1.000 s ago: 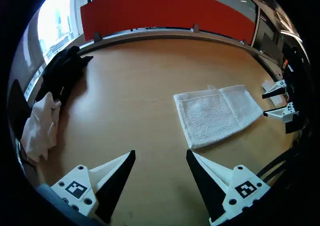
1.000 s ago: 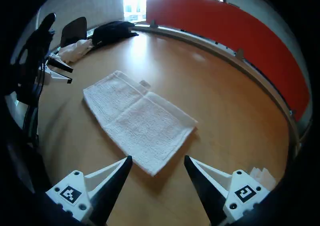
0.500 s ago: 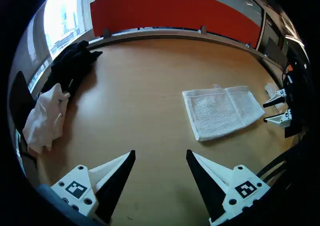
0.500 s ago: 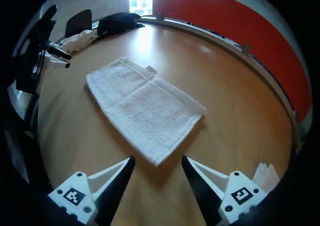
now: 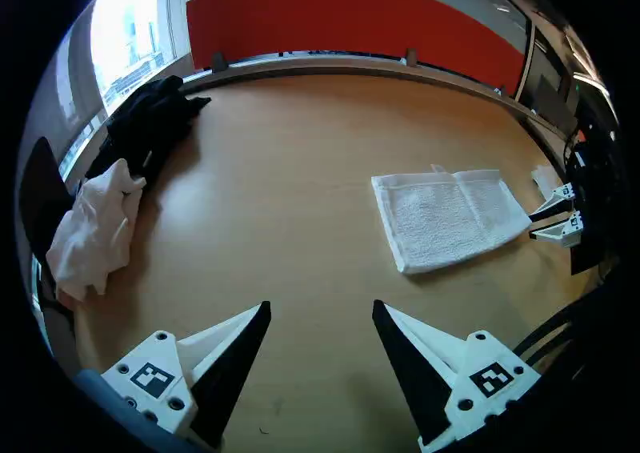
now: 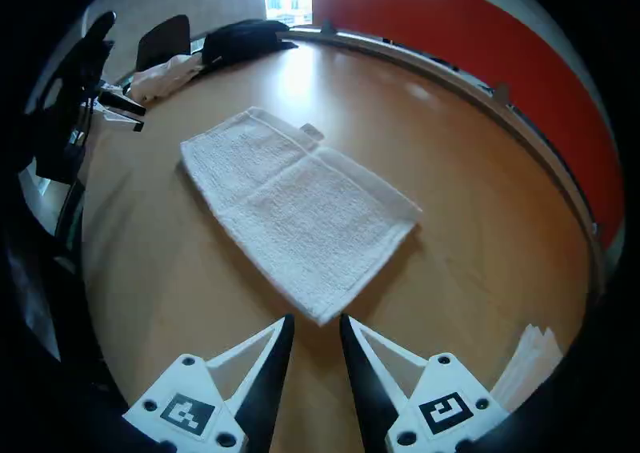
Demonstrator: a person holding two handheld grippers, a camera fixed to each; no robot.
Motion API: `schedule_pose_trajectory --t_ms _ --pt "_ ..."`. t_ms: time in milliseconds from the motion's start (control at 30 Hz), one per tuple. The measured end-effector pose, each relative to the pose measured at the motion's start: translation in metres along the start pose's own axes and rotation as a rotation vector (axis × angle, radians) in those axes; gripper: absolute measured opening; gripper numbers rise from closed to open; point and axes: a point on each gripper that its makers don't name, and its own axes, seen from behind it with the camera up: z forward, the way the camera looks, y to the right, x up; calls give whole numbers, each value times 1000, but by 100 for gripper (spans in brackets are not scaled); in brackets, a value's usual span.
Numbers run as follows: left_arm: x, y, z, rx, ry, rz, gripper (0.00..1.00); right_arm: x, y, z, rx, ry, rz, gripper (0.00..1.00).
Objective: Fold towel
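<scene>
A white towel (image 5: 448,217), folded into a rectangle with a small tag at its far edge, lies flat on the wooden table (image 5: 280,197). In the left gripper view my left gripper (image 5: 320,309) is open over bare wood, well short of the towel. Across the towel, my right gripper (image 5: 531,225) sits at its far corner. In the right gripper view the towel (image 6: 296,213) is straight ahead. My right gripper (image 6: 316,318) has its fingers drawn close, a narrow gap left, with the towel's near corner at the tips. The left gripper (image 6: 144,118) shows far left.
A black garment (image 5: 148,125) and a crumpled white cloth (image 5: 92,229) lie along the table's left side. A red partition (image 5: 352,17) runs behind the far edge. White paper (image 6: 532,357) lies at the right gripper's right. A dark chair (image 6: 164,41) stands beyond the table.
My right gripper's fingers have narrowed from wide apart to a small gap and moved up to the towel's near corner. The left gripper has drawn back slightly, still open.
</scene>
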Motion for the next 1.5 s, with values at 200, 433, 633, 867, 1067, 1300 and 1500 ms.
schedule_pose_trajectory --t_ms 200,433,633,867,1067,1300,1500 --pt "-2 -3 -1 3 -2 2 94 -2 2 2 -10 -11 -5 26" --pt "-3 -5 -2 5 -3 3 94 -1 4 3 -27 -3 6 5" --pt "-2 -5 -2 5 -3 3 94 5 5 -3 -38 10 15 5" --pt "1 -4 -1 4 2 1 94 24 8 -21 -69 47 -9 4" --pt "4 -4 -2 6 7 3 94 48 14 -40 -112 85 -41 4" --pt "9 -3 -2 5 15 1 94 80 21 -67 -155 148 -74 4" --pt "14 0 -1 3 22 7 94 96 31 -88 -189 177 -101 4"
